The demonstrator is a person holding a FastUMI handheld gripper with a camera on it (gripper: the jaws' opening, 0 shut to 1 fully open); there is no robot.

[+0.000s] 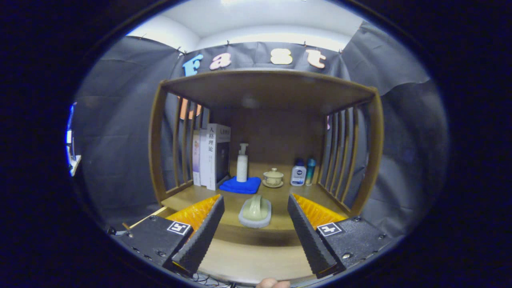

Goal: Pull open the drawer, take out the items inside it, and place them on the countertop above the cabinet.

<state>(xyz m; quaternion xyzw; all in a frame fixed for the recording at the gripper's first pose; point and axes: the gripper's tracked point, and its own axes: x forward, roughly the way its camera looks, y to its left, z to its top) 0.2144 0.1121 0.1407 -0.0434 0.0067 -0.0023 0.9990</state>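
A scrubbing brush with a pale green handle and a white base lies flat on the wooden countertop of the cabinet. My gripper is open. Its two fingers stand wide apart on either side of the brush, and neither touches it. The brush sits level with the fingertips, midway between them. Nearer me, below the fingers, is a dark step and then a lighter wooden surface; I cannot tell whether this is the drawer.
Further back on the countertop stand upright books, a white pump bottle on a blue cloth, a lidded cup on a saucer, and two small bottles. Slatted sides and a wooden top board enclose it.
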